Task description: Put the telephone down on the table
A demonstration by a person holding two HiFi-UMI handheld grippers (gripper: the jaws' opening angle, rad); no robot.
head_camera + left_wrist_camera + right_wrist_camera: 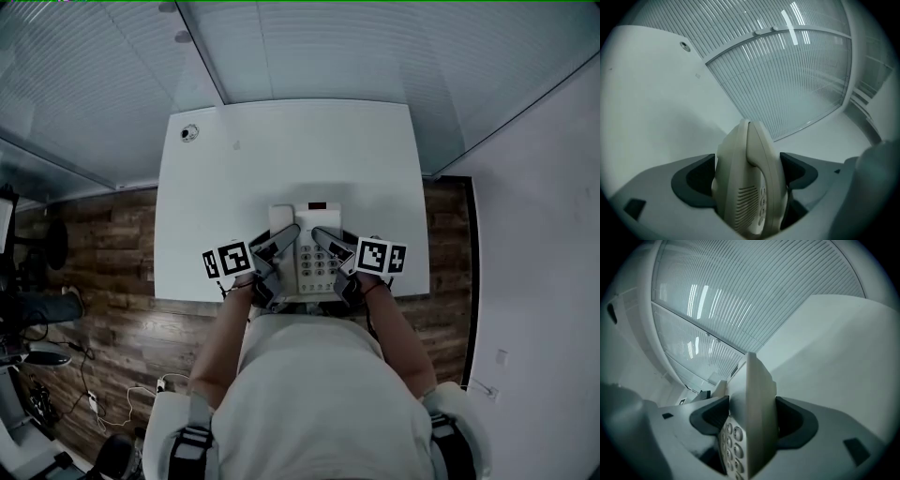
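Note:
A cream desk telephone (314,246) with a keypad and handset sits over the near edge of the white table (281,159). My left gripper (286,236) is shut on the telephone's left side, where the handset (754,183) fills the space between the jaws. My right gripper (323,239) is shut on the right side, its jaws pressed on the keypad body (750,423). I cannot tell whether the telephone rests on the table or hangs just above it.
A small round fitting (189,133) lies at the table's far left corner. Ribbed glass partitions (375,47) rise behind the table. Wood flooring (103,272) runs to the left and right, with cables and chair parts at the lower left.

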